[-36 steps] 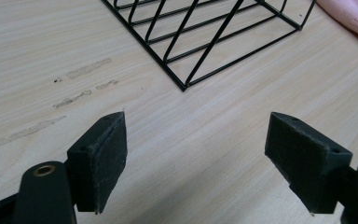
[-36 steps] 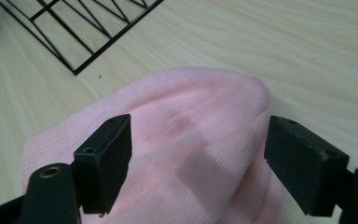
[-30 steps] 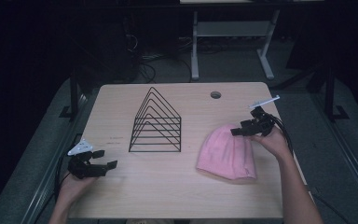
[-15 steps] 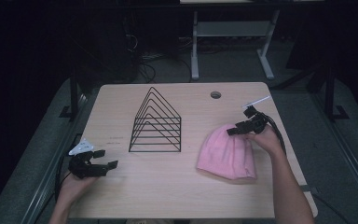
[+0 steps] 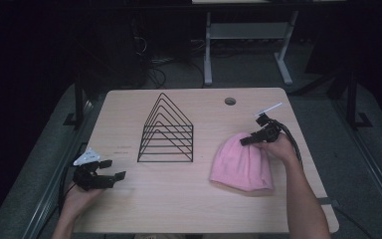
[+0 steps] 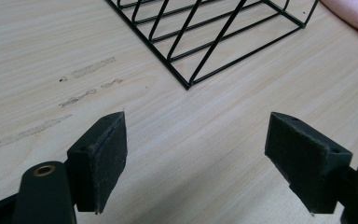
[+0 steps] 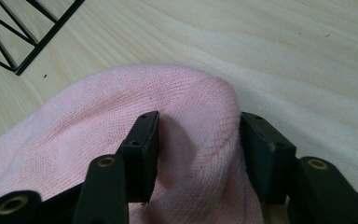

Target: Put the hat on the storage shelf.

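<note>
Dim room, pale wooden tabletop point(image 5: 179, 209): black wire triangular rack point(image 5: 166, 132) bare at centre; pink knitted beanie point(image 5: 242, 164) near right edge, crown straddled by half-open right gripper point(image 7: 198, 144), unlifted; left gripper point(image 6: 196, 154) wide open, empty, near left edge.

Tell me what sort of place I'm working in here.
Probably a lab or workshop recording station: a light wooden desk with a cable hole, loose cables on the grey floor, another desk's white legs behind, dark surroundings.

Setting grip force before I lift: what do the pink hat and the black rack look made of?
Pink hat: soft knit fabric, matte; fine stitch rows show and it folds between the right gripper's fingers. Black rack: thin rigid wire, probably coated metal, slight sheen.
</note>
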### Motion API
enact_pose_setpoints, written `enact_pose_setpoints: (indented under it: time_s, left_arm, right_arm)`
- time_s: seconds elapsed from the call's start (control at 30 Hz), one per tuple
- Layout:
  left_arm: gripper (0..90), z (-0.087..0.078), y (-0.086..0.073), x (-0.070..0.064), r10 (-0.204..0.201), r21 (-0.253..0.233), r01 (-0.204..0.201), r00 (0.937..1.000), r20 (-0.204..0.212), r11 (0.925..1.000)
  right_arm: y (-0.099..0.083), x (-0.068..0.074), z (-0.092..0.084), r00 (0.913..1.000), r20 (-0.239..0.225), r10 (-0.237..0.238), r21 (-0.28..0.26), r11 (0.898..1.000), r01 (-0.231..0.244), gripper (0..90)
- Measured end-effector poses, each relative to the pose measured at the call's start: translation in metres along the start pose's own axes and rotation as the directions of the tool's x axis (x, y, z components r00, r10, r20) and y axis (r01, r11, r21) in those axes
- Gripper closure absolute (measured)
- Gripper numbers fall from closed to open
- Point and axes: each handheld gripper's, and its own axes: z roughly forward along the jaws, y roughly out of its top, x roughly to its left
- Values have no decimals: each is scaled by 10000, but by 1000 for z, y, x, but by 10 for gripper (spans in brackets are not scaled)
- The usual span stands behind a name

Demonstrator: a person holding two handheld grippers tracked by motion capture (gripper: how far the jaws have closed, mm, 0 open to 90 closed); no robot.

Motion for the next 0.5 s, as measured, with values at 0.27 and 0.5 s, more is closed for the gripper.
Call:
enact_pose_setpoints:
  time_s: [0.27, 0.5]
  left_arm:
    - [206, 1, 0, -1, 27, 26, -27, 10000, 46, 10000]
    - [207, 2, 1, -3, 100, 49, -101, 9999, 80, 9999]
  right_arm:
    - [-2, -1, 2, 9992, -400, 90, 99, 9999, -86, 657]
    - [-2, 6, -5, 9984, -555, -76, -24, 10000, 74, 746]
